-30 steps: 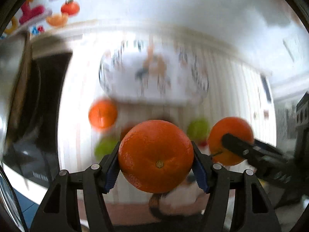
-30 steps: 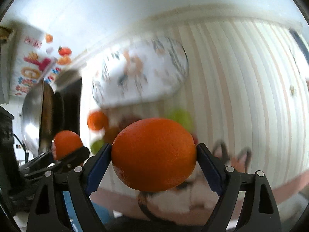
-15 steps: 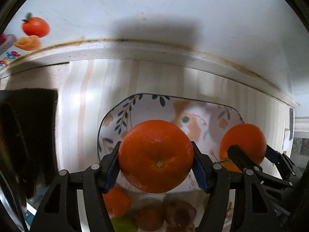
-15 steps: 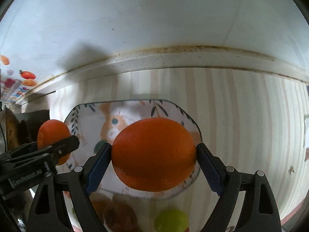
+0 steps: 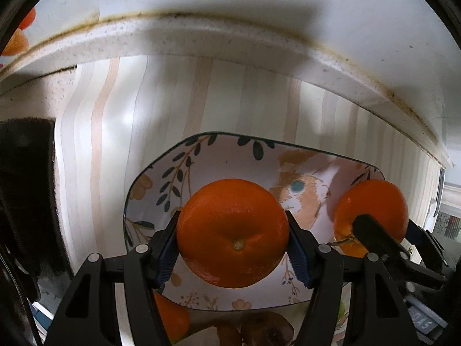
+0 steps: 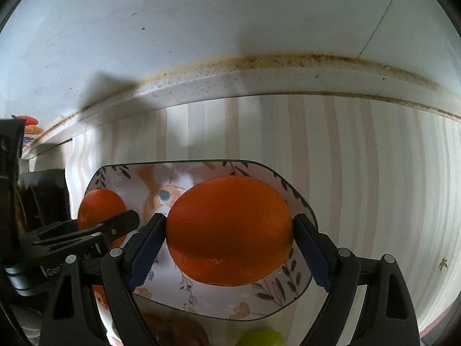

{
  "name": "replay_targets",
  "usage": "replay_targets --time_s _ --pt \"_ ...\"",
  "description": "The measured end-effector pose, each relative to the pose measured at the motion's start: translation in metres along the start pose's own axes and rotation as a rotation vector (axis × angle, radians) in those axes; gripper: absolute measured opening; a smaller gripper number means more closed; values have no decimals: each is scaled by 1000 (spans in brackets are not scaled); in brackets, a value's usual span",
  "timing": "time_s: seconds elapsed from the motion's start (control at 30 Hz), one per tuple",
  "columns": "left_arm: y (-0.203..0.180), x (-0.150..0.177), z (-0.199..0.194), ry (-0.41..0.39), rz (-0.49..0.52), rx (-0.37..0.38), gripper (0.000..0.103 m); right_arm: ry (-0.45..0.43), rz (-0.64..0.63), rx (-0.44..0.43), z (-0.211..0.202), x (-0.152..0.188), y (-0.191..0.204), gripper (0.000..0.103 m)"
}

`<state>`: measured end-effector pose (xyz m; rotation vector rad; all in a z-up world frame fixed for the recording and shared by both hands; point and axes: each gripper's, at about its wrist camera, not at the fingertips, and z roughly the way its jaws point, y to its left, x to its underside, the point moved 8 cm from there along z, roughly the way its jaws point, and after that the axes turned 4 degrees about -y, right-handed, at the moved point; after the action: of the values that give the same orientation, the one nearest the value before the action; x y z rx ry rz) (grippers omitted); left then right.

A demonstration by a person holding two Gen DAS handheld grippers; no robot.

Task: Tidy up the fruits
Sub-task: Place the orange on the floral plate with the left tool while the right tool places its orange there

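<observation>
While each pair of fingers is clamped on its own fruit, both hover over the patterned plate that lies on the striped counter. Seen from the left wrist view, the left gripper holds an orange squarely between its blue pads, one pad pressed against each side, the stem dimple facing the camera at the lower centre of the frame. At the right of that frame the right gripper shows side-on, closed on a second orange above the plate's right rim.

From the right wrist view, that second orange fills the gap between the right gripper's pads, touching both, in front of the plate. The left gripper enters from the left of the frame with its orange over the plate's left part.

Along the bottom edge of both frames, below the plate's near rim, lie another orange fruit, brown fruits and a green fruit. A stained white backsplash ledge runs behind the counter.
</observation>
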<state>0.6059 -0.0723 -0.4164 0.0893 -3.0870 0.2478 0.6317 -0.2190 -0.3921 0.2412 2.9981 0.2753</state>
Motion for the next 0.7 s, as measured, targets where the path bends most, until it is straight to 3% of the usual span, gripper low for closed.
replay_targets --time_s 0.1,0.23,0.27,0.5,0.7 --pt "1 -1 4 -2 -10 -4 64 17 -1 -6 -1 0 -2 91" --pt "5 -6 -12 -42 -4 -11 86 43 5 -7 -1 3 -1 92" --pt "5 -6 -17 -54 -1 -14 88 39 10 -10 -2 4 0 95" --pt "17 10 -56 -122 6 -47 88 -14 -10 13 -41 14 -1 97" --pt "30 49 -100 -242 24 -99 88 -61 -56 54 -77 53 -1 97"
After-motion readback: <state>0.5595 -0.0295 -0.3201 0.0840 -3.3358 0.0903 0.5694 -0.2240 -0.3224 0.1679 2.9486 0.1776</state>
